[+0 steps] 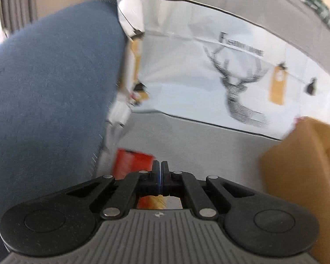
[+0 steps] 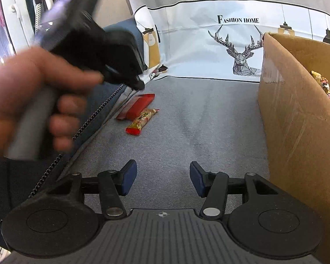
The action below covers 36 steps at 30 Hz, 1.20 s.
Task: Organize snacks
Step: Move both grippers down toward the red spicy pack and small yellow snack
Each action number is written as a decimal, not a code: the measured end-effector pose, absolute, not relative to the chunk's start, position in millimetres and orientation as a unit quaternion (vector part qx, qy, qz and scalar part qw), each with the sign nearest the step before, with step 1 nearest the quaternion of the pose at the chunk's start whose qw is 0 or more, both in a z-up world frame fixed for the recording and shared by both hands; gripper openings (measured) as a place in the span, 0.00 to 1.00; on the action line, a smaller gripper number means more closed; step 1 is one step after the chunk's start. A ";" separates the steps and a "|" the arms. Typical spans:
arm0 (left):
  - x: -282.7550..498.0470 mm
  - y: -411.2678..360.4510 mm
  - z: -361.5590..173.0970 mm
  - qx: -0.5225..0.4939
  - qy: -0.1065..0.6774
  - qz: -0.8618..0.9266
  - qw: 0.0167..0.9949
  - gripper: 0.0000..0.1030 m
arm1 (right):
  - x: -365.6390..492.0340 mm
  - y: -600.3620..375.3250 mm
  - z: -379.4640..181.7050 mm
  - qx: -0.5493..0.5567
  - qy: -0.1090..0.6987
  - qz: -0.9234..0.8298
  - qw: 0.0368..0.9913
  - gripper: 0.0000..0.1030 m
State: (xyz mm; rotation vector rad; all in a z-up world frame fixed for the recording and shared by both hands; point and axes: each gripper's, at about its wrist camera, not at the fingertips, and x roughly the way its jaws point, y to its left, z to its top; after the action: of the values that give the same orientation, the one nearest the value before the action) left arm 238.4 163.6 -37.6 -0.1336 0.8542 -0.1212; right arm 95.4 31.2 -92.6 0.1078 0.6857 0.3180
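Observation:
Two snacks lie on the grey sofa seat: a red packet [image 2: 140, 105] against the blue cushion and a yellow-and-red bar [image 2: 143, 120] in front of it. My left gripper [image 1: 160, 171] is shut and empty, hovering above the red packet [image 1: 132, 162], which shows blurred just behind its fingertips. In the right wrist view the left gripper [image 2: 138, 83] hangs above the snacks, held by a hand. My right gripper [image 2: 161, 177] is open and empty, well in front of the snacks. A cardboard box [image 2: 297, 118] stands to the right, with wrapped snacks [image 2: 323, 83] inside.
A blue cushion [image 1: 46, 88] lies on the left. A white cushion printed with a deer and "Fashion Home" [image 2: 231, 44] lines the sofa back. The box [image 1: 301, 176] also shows at the right of the left wrist view. Grey seat fabric [image 2: 198, 132] lies between snacks and box.

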 end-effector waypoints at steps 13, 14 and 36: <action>232.4 144.2 -68.7 -0.040 0.471 -0.164 0.866 0.19 | 94.0 30.9 -91.6 0.054 0.336 0.155 0.927 0.54; 231.7 145.4 -63.2 -0.046 0.459 -0.167 0.871 0.22 | 94.8 29.9 -91.7 0.057 0.337 0.154 0.927 0.54; 253.6 158.1 -65.8 -0.014 0.421 0.016 0.907 0.00 | 99.1 31.7 -93.1 0.060 0.342 0.148 0.926 0.55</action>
State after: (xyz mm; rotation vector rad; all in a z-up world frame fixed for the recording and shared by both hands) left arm 253.6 158.1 -65.8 -0.0294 0.8697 0.0331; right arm 99.1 31.7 -93.1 0.1224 0.7008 0.3045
